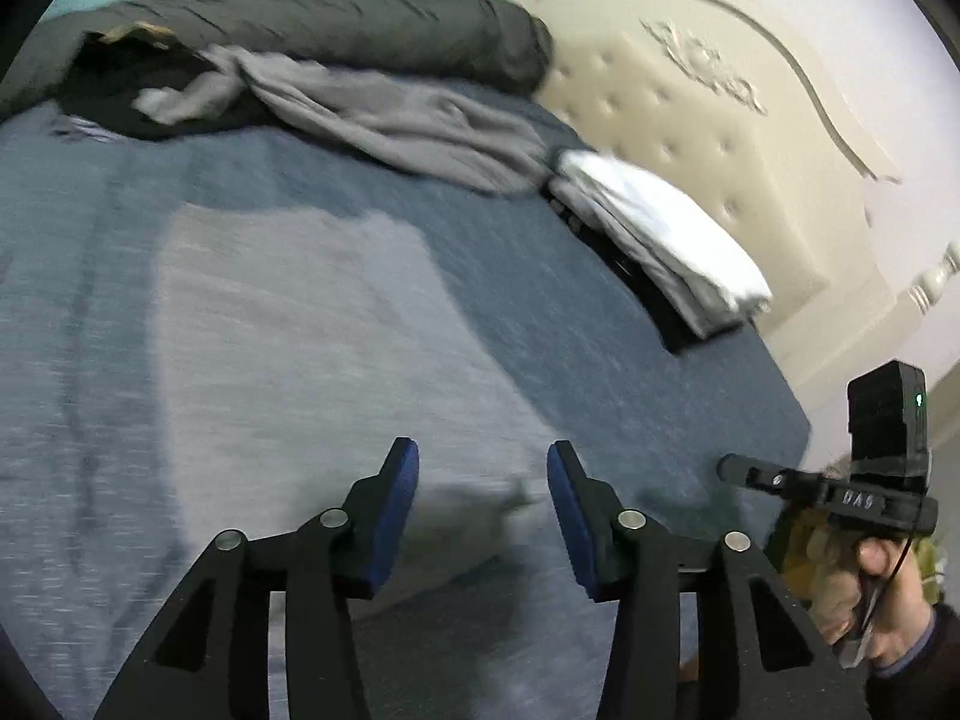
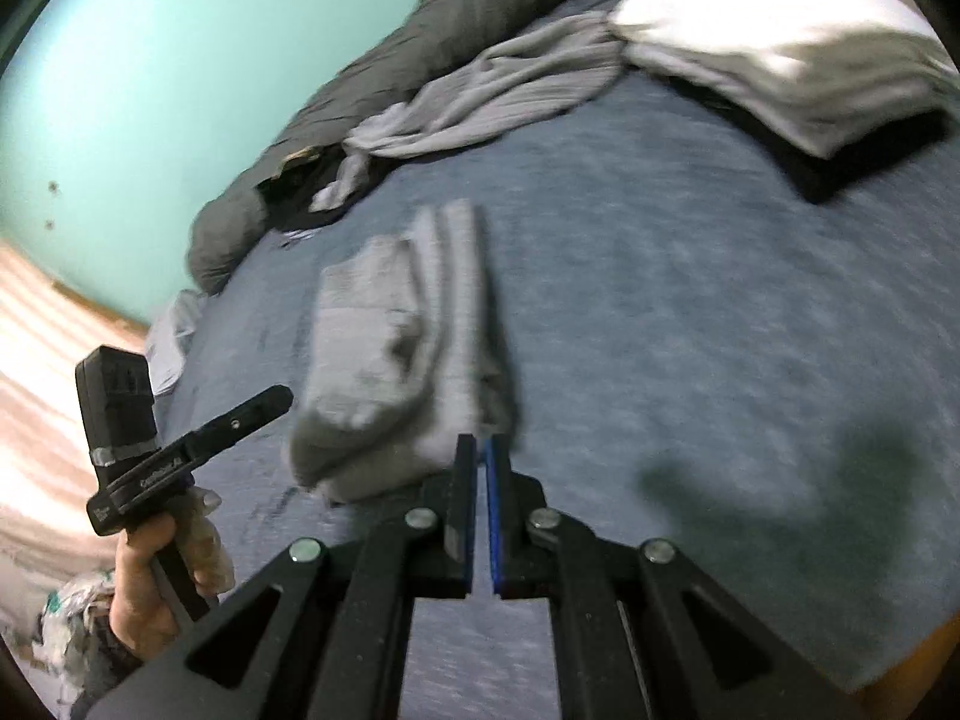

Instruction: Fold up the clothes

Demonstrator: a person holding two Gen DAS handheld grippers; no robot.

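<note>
A folded light-grey garment [image 2: 402, 348] lies on the blue bed cover [image 2: 690, 300], blurred in both views. My right gripper [image 2: 480, 447] is shut at the garment's near edge, and nothing shows between its pads. In the left wrist view the same grey garment [image 1: 300, 330] spreads below my left gripper [image 1: 483, 456], which stands open above it with nothing between its blue pads. A hand holds the left gripper [image 2: 270, 402] just left of the garment. The right gripper [image 1: 732, 468] shows at the far right, also in a hand.
A crumpled grey garment [image 1: 390, 120] and a black one [image 1: 120, 102] lie at the far side of the bed, against a rolled dark duvet [image 1: 360, 24]. A stack of folded clothes, white on top [image 1: 660, 234], sits by the cream headboard [image 1: 690, 90].
</note>
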